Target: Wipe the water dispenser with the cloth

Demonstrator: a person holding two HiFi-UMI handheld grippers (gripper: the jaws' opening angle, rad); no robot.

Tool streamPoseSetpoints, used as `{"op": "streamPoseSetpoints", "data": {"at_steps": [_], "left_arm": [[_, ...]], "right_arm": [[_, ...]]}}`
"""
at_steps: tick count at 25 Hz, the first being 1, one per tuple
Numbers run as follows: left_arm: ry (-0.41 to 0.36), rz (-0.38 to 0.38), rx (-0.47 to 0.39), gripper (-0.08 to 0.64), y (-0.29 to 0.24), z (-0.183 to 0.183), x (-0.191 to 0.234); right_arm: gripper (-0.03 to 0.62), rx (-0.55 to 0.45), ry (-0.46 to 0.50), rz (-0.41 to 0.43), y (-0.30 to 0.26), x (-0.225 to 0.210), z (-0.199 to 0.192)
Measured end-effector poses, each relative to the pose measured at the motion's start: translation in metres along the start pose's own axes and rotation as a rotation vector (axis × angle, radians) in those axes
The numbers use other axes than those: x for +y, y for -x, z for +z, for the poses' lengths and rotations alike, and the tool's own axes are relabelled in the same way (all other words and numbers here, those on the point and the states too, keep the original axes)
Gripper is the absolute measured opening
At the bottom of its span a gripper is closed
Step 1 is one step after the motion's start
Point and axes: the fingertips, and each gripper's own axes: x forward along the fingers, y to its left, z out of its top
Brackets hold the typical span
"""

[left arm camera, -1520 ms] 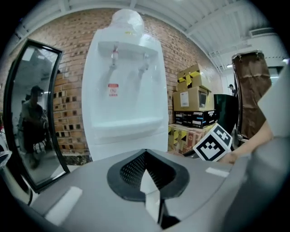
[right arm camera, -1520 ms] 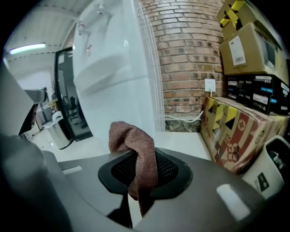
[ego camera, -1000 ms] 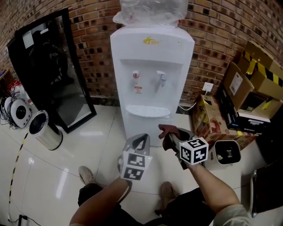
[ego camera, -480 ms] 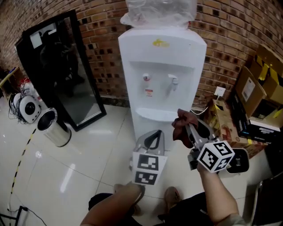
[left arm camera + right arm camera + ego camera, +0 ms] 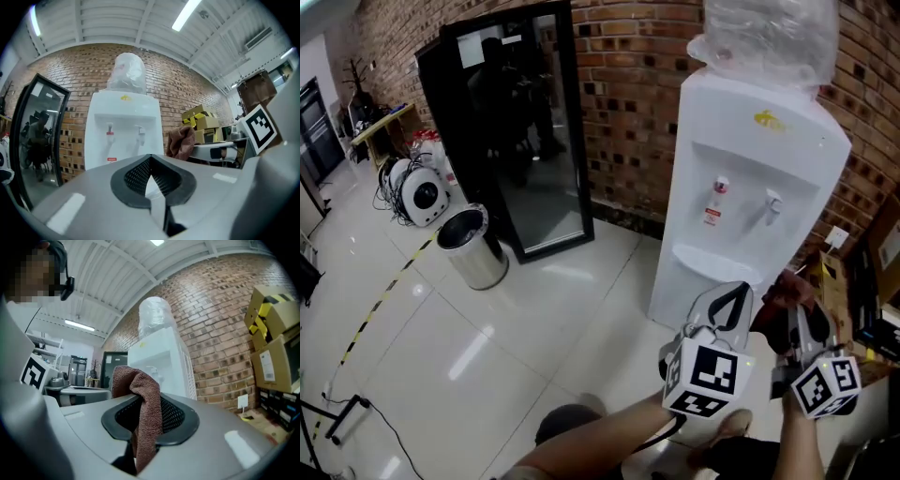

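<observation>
- The dispenser (image 5: 741, 169) stands upright against the brick wall (image 5: 628, 94). Its long axis is vertical, its taps (image 5: 772, 202) face us, and a plastic-wrapped bottle (image 5: 769, 37) sits on top.
- The cloth (image 5: 140, 380) is off the dispenser, in front of its lower half and apart from it.
- The right gripper (image 5: 149, 405) is clamped on the cloth. The cloth's long axis runs up and down between the pads, with a folded bunch standing above the jaws and a tail hanging below them.
- The left gripper (image 5: 150, 158) has its jaw tips together with nothing between them. It points at the dispenser front, just left of the right gripper.
- Only the head view shows the floor (image 5: 441, 347), a black-framed mirror (image 5: 525, 159) leaning on the wall to the left, and a metal bin (image 5: 473, 248) before it. There the cloth is no more than a dark red lump.
- Only the left gripper view shows both taps head-on, with the cloth in profile at its right.
- Only the right gripper view shows the pads pressing the cloth. It also shows a socket (image 5: 242, 401) low on the wall and stacked boxes (image 5: 276, 333) at right.
</observation>
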Motion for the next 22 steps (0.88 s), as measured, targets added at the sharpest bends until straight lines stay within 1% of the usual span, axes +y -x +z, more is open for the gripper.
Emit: {"op": "streamPoseSetpoints", "data": {"at_steps": [2, 5, 7, 9, 11, 13, 15, 18, 22], "left_arm": [[0.007, -0.02, -0.019, 0.0, -0.004, 0.004, -0.003], [0.01, -0.047, -0.016, 0.0, -0.019, -0.001, -0.017], [-0.021, -0.056, 0.005, 0.0, -0.032, -0.01, -0.025], [-0.027, -0.049, 0.012, 0.0, -0.043, -0.016, -0.028], [0.003, -0.029, -0.008, 0.0, -0.05, -0.013, -0.028], [0.028, -0.01, -0.025, 0.0, -0.053, -0.006, -0.032], [0.036, 0.013, -0.031, 0.0, -0.054, 0.0, -0.037], [0.048, 0.077, -0.03, 0.0, -0.052, 0.005, -0.035], [0.053, 0.169, -0.03, 0.0, -0.057, 0.006, -0.03]], "right_arm": [[0.1, -0.048, 0.044, 0.002, 0.005, 0.005, 0.011], [0.1, -0.02, 0.002, 0.024, 0.01, -0.007, 0.002], [0.1, -0.034, -0.018, 0.034, 0.009, -0.017, 0.012], [0.101, -0.071, -0.013, 0.031, 0.007, -0.029, 0.027], [0.101, -0.09, -0.028, 0.021, 0.005, -0.046, 0.03], [0.101, -0.083, -0.041, 0.02, 0.002, -0.063, 0.025], [0.101, -0.06, -0.021, 0.033, -0.002, -0.075, 0.019], [0.101, -0.031, 0.003, 0.071, -0.011, -0.085, 0.01], [0.101, -0.041, 0.033, 0.139, -0.024, -0.087, 0.01]]}}
